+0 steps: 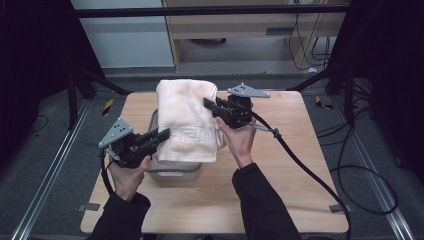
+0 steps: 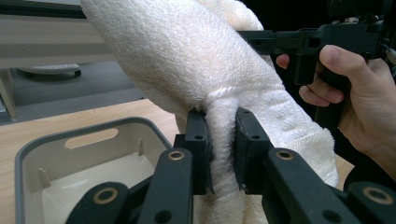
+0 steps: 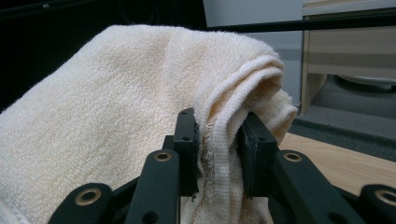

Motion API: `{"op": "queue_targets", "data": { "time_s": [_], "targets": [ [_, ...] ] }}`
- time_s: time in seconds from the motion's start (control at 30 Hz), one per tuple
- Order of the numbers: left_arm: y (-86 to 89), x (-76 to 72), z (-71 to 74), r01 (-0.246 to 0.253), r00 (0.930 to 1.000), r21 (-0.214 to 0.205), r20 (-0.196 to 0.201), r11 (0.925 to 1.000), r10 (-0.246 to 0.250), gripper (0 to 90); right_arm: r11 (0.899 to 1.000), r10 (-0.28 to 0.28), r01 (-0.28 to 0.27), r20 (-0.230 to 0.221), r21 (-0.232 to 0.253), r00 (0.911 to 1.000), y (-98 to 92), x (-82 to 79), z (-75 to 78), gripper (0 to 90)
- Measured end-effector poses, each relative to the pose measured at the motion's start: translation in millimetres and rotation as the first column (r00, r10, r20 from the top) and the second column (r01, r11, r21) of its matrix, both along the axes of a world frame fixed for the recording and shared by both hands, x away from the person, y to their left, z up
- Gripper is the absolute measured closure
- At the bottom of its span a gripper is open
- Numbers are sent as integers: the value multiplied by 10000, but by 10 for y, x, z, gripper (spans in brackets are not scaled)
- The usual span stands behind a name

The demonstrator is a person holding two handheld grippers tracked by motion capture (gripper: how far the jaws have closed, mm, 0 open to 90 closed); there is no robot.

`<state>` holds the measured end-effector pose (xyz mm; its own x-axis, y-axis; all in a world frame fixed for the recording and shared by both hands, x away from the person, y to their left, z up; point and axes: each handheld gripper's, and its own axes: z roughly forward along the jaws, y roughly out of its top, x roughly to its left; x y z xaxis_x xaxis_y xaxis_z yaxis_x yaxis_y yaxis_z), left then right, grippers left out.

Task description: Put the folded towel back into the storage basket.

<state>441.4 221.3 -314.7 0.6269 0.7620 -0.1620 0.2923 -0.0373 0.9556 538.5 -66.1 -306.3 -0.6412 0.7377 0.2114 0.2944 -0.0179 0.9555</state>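
Note:
A folded cream towel hangs in the air above a grey plastic bin on the wooden table. My left gripper is shut on the towel's near left edge; in the left gripper view its jaws pinch a bunched fold of the towel, with the bin open and empty below. My right gripper is shut on the towel's far right edge; in the right gripper view the layered hem of the towel sits squeezed between the jaws.
The wooden table has bare room to the right and in front of the bin. A thick black cable trails from the right gripper across the table. Behind the table stand a black frame bar and a wooden cabinet.

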Motion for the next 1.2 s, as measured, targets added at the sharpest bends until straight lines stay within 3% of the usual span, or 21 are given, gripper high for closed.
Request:
{"op": "queue_targets", "data": {
  "time_s": [0.57, 1.2],
  "targets": [
    [198, 101, -152, -322, 9990, -102, -327, 9994, 318, 771, 9993, 135, -146, -336, -353, 9993, 243, 159, -126, 715],
    [349, 261, -445, -614, 9932, 199, -977, 9979, 631, 771, 9974, 57, -125, -950, -712, 9955, 456, 338, -471, 713]
  ]
}}
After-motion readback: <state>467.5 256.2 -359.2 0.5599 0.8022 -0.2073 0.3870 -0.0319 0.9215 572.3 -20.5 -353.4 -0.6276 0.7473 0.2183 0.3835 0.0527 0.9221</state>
